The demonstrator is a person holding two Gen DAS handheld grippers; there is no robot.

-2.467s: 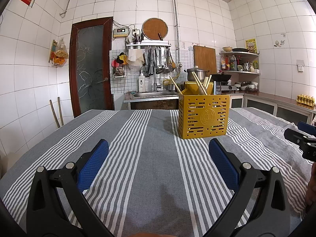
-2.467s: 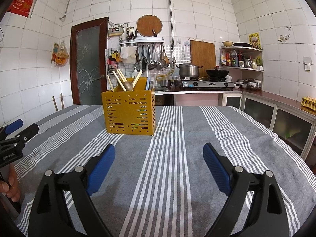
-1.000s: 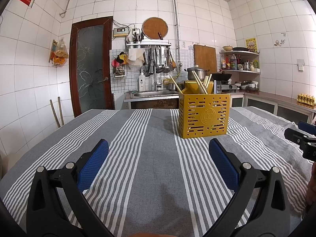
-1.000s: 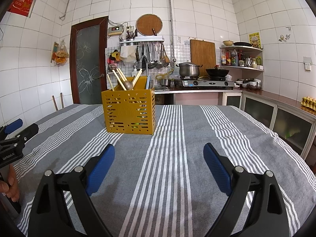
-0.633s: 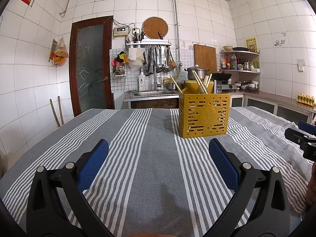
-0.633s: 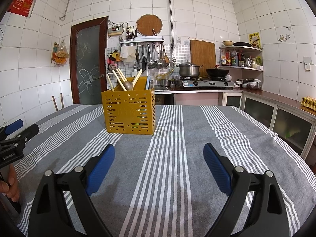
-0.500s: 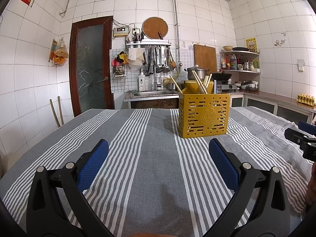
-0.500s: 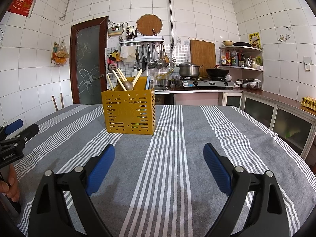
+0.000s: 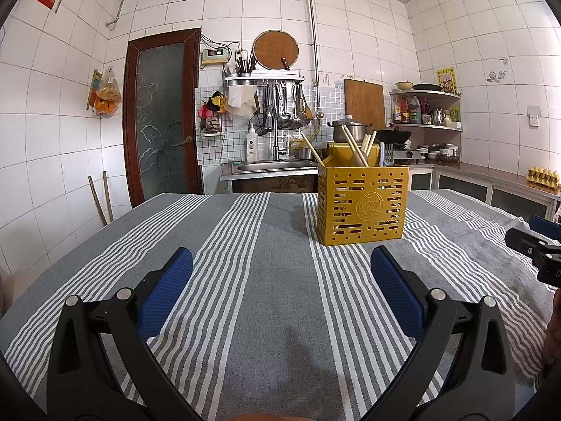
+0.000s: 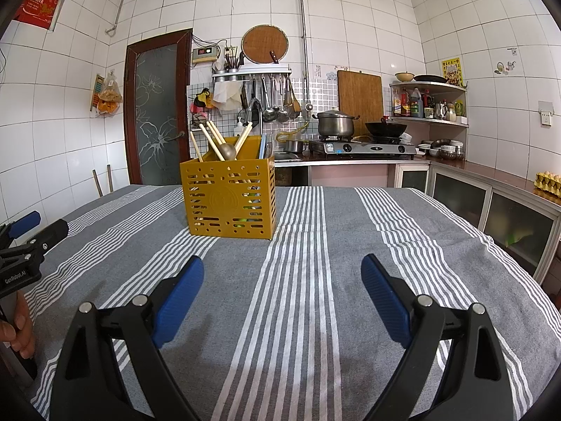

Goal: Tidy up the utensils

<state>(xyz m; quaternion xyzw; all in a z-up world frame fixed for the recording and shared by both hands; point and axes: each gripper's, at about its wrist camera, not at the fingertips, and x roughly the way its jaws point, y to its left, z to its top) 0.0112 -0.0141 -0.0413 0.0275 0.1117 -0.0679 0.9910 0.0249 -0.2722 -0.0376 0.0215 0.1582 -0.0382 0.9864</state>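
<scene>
On the striped tablecloth (image 9: 266,280), toward its far half, stood the yellow utensil caddy (image 9: 363,203) — upright, perforated, and already loaded with wooden chopsticks (image 10: 214,140), a ladle-like spoon (image 10: 227,151) and what looked like forks (image 9: 386,154) in a side compartment. No loose utensil was visible on the cloth in either view. Compared with the views of the preceding seconds, almost nothing had changed: the caddy kept its place and contents, and both cameras shifted only very slightly — a pause rather than a working step. Judged from this, the sorting was either finished or not yet resumed; nothing remained within reach to be picked up. The left gripper (image 9: 280,273) hovered low over the cloth, short of the caddy and to its left, its blue pads (image 9: 164,291) spread wide with nothing between them. The right gripper (image 10: 282,280) likewise hung short of the caddy and to its right, its pads apart and empty. Each gripper appeared at the edge of the other's view, well apart. Behind the table lay the sink (image 9: 277,165), the stove (image 10: 361,147) and the hanging tool rack (image 9: 264,78).
</scene>
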